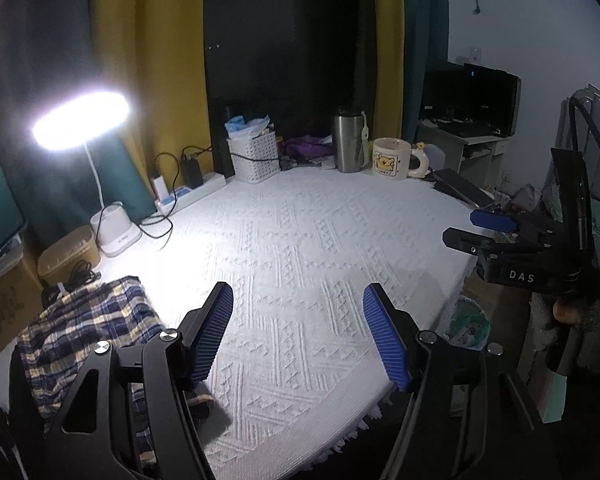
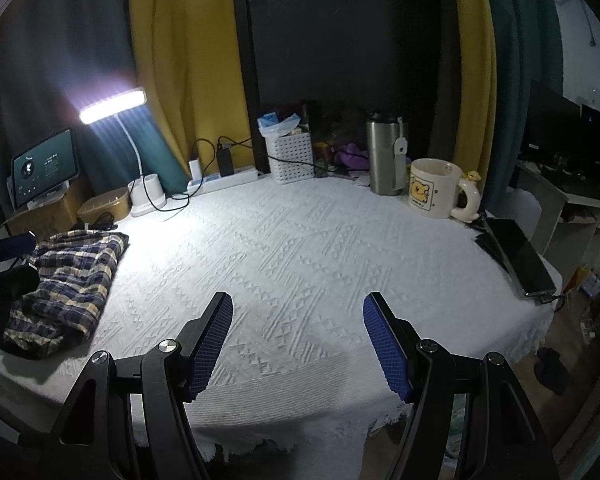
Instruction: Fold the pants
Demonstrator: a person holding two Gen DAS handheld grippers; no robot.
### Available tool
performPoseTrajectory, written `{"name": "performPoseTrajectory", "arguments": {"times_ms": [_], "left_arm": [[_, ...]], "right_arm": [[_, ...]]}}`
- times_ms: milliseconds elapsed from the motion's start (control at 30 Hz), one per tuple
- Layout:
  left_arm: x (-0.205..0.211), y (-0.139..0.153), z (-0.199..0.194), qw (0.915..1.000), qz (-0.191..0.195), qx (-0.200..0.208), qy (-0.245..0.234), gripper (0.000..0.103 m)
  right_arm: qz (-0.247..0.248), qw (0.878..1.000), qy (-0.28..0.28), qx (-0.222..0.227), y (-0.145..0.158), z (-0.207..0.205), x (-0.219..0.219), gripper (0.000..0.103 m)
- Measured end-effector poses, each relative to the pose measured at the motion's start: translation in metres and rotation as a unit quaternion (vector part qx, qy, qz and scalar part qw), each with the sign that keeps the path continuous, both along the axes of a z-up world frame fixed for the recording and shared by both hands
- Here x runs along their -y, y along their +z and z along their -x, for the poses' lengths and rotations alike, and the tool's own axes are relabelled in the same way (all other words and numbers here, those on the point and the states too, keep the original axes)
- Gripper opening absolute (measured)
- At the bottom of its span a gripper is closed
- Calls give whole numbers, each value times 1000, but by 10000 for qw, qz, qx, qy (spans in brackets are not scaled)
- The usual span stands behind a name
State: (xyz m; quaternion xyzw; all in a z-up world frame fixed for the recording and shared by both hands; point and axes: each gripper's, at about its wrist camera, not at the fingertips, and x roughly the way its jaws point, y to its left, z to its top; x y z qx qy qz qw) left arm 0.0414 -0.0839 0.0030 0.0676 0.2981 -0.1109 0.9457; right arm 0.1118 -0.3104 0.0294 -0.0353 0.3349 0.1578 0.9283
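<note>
Pants bunched at cloth edge; lamp, mug behind.

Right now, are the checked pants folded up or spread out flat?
Folded, roughly: the checked pants lie bunched in a small layered pile at the white cloth's left edge.

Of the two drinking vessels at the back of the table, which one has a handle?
The cream mug with the bear picture: a handle curls off its right side. The steel tumbler to its left is taller, plain metal and has no handle.
</note>
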Motion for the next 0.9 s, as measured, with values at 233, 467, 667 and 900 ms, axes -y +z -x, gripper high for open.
{"name": "performPoseTrajectory", "arguments": {"times_ms": [233,467,667,900], "left_arm": [[1,15,7,9997,-5,261,-35,68],[-2,32,17,9984,-6,571,-26,68],[-7,41,22,9974,-21,708,109,68],[-21,53,30,9944,69,1007,299,86]], "right_arm": [[15,9999,-49,98,11,3,5,70],[37,9995,-40,308,30,11,4,70],[46,9988,15,477,47,17,-4,70],[58,9977,220,644,63,25,-21,70]]}}
